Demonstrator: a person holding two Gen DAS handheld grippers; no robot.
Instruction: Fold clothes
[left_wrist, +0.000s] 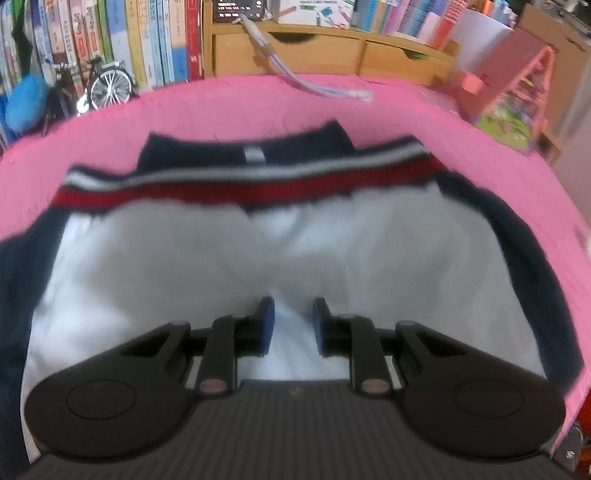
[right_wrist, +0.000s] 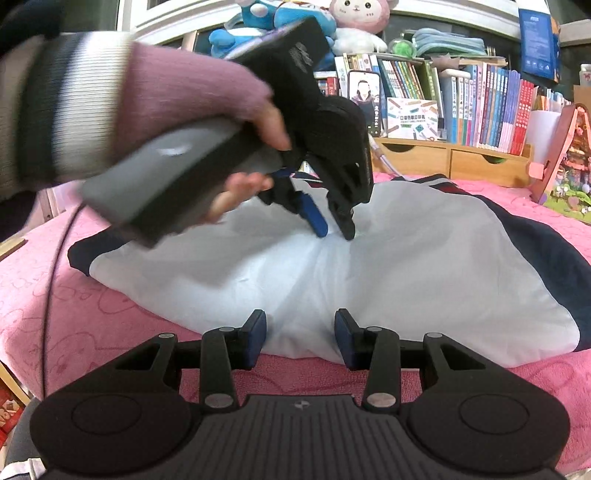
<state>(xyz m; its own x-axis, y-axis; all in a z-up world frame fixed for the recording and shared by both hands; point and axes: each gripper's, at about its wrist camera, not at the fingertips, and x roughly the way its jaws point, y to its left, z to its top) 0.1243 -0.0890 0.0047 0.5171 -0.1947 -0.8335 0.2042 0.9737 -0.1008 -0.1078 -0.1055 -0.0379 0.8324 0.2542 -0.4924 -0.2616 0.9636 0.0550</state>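
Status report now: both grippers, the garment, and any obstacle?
Left gripper open, tips down at the white panel. Right gripper open at the near hem, holding nothing. Garment spread flat on pink cover. Nothing in the way.

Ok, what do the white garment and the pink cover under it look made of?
The garment looks like thin, smooth woven fabric with a slight sheen, possibly synthetic: it lies in soft broad creases. Its striped band looks like ribbed knit, though blur leaves that open. The pink cover looks like terry or fleece towelling: matte, nubby pile with faint embossed outlines.

Bookshelf (left_wrist: 110, 37), toy bicycle (left_wrist: 107, 86), plush toys (right_wrist: 306, 18)
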